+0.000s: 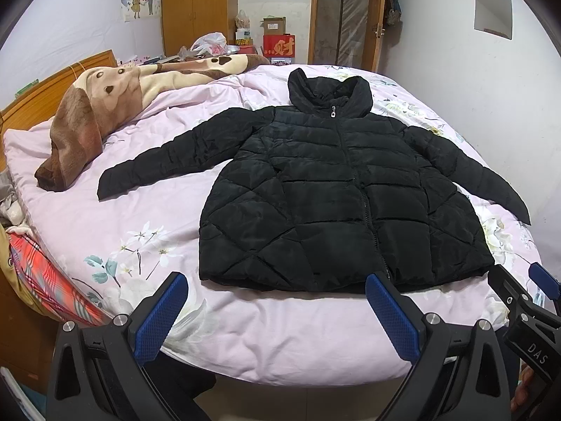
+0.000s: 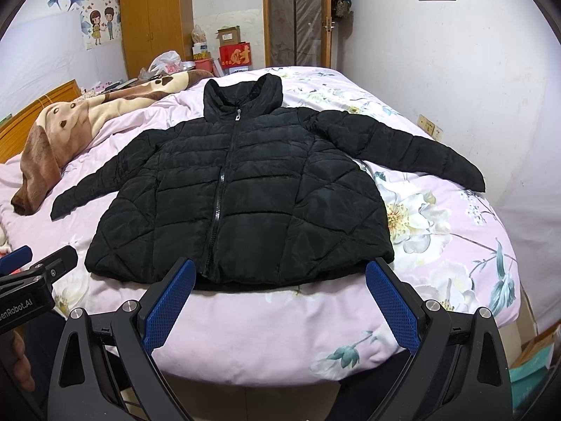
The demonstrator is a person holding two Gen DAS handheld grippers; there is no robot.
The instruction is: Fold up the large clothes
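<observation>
A black quilted puffer jacket lies flat and zipped on the pink floral bed, hood toward the far end and both sleeves spread out. In the right wrist view the same jacket fills the middle of the bed. My left gripper hovers open just short of the jacket's hem, nothing between its blue pads. My right gripper is open too, over the hem near the zipper's bottom end. Each gripper shows at the edge of the other's view: the right one and the left one.
A brown and cream plush blanket lies bunched along the bed's left side by the wooden headboard. A wardrobe, boxes and a door stand beyond the bed. Plaid fabric hangs at the near left.
</observation>
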